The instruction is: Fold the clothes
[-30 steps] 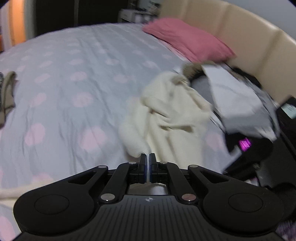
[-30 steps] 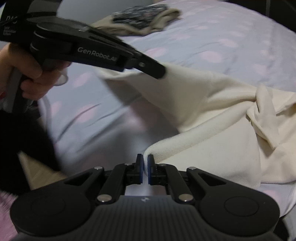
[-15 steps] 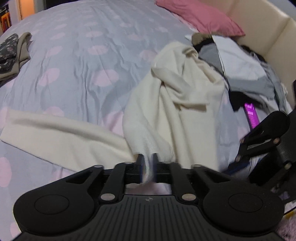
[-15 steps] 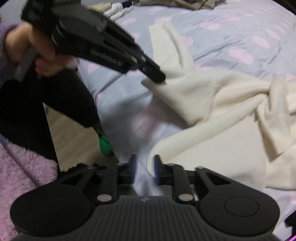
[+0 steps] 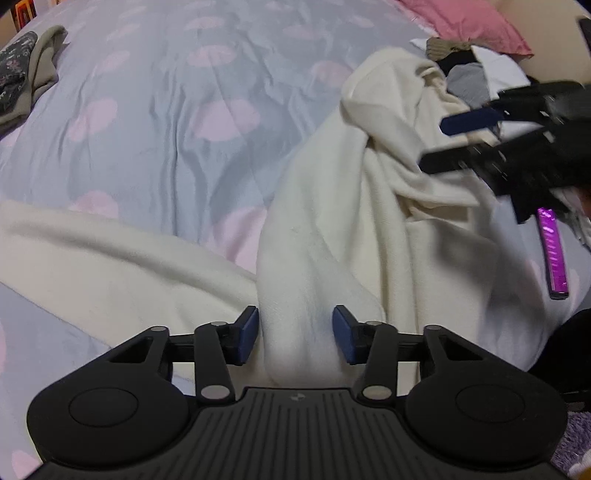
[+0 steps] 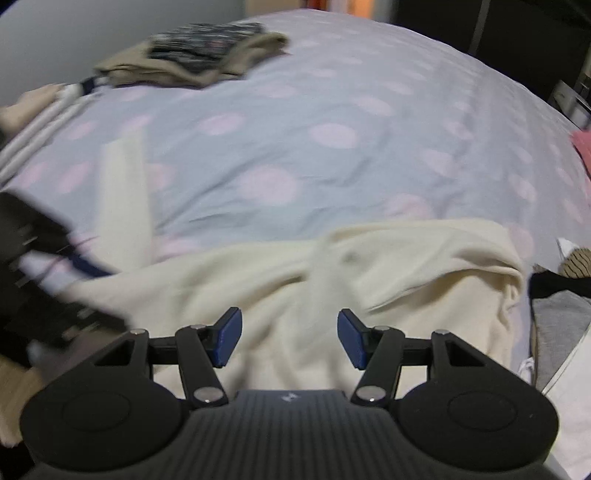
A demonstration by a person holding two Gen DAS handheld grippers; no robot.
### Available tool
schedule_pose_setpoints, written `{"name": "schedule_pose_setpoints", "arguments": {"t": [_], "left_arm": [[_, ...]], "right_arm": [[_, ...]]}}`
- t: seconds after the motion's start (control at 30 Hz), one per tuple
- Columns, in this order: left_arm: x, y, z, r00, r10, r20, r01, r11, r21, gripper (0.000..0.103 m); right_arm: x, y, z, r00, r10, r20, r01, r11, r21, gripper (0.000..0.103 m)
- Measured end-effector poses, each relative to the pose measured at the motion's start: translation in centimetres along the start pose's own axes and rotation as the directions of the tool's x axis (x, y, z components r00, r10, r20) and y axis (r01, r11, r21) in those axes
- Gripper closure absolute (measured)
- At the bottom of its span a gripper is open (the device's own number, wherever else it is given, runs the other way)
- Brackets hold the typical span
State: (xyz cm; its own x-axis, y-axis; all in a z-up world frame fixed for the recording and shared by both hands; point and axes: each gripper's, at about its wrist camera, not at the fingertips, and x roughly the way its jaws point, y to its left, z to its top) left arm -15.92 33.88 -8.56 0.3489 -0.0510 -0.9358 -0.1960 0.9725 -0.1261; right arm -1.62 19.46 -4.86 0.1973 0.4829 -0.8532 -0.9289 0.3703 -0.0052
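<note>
A cream fleece garment (image 5: 369,221) lies crumpled on the bed, one sleeve stretched out to the left (image 5: 110,266). My left gripper (image 5: 295,334) is open, with a fold of the cream cloth lying loose between its blue pads. My right gripper (image 6: 290,341) is open just above the same garment (image 6: 369,273). The right gripper also shows blurred at the right of the left wrist view (image 5: 517,140), over the garment's far end. The left gripper shows blurred at the left edge of the right wrist view (image 6: 48,280).
The bed has a lilac sheet with pink dots (image 5: 166,110). Folded dark floral and beige clothes (image 6: 199,51) lie at the far side. A heap of grey, black and white clothes (image 5: 476,70), a pink pillow (image 5: 465,18) and a purple object (image 5: 552,254) lie beside the garment.
Both grippers have opened and let go of the cream garment, which now rests on the bed. The right gripper has swung over toward the garment's far end.
</note>
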Motion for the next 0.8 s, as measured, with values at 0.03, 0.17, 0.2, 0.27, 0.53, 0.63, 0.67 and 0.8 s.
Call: {"name": "schedule_pose_setpoints", "arguments": {"t": [0.03, 0.17, 0.2, 0.27, 0.53, 0.63, 0.67, 0.8], "left_arm": [[0.1, 0.0, 0.1, 1.0, 0.006, 0.0, -0.006, 1.0, 0.006, 0.072], [-0.1, 0.3, 0.2, 1.0, -0.003, 0.013, 0.003, 1.0, -0.016, 0.09], [-0.3, 0.3, 0.3, 1.0, -0.004, 0.019, 0.004, 1.0, -0.012, 0.096], [-0.9, 0.2, 0.3, 0.999, -0.002, 0.046, 0.002, 1.0, -0.001, 0.098], [-8.4, 3.2, 2.0, 0.933, 0.139, 0.331, -0.103, 0.987, -0.124, 0.099], [-12.0, 4.7, 2.2, 0.876, 0.192, 0.443, -0.114, 0.974, -0.196, 0.099], [-13.0, 4.8, 2.1, 0.847, 0.228, 0.48, -0.142, 0.968, -0.208, 0.099], [-16.2, 5.4, 1.6, 0.734, 0.352, 0.581, -0.229, 0.933, -0.276, 0.099]], "right_arm": [[0.7, -0.4, 0.4, 1.0, -0.007, -0.01, 0.007, 1.0, 0.016, 0.043], [2.2, -0.4, 1.4, 1.0, -0.017, -0.009, 0.018, 0.999, 0.049, 0.049], [2.4, -0.4, 1.5, 1.0, -0.025, -0.003, 0.025, 0.998, 0.05, 0.05], [3.1, -0.1, 1.5, 0.999, -0.035, 0.001, 0.035, 0.998, 0.047, 0.062], [-1.0, -1.8, 1.9, 0.987, -0.101, 0.123, 0.079, 0.982, 0.169, 0.091], [-5.5, -3.4, 2.1, 0.964, -0.164, 0.211, 0.109, 0.963, 0.247, 0.091], [-7.1, -4.2, 1.9, 0.952, -0.19, 0.239, 0.121, 0.953, 0.277, 0.091], [-12.2, -7.3, 0.3, 0.897, -0.328, 0.297, 0.207, 0.904, 0.373, 0.092]]}}
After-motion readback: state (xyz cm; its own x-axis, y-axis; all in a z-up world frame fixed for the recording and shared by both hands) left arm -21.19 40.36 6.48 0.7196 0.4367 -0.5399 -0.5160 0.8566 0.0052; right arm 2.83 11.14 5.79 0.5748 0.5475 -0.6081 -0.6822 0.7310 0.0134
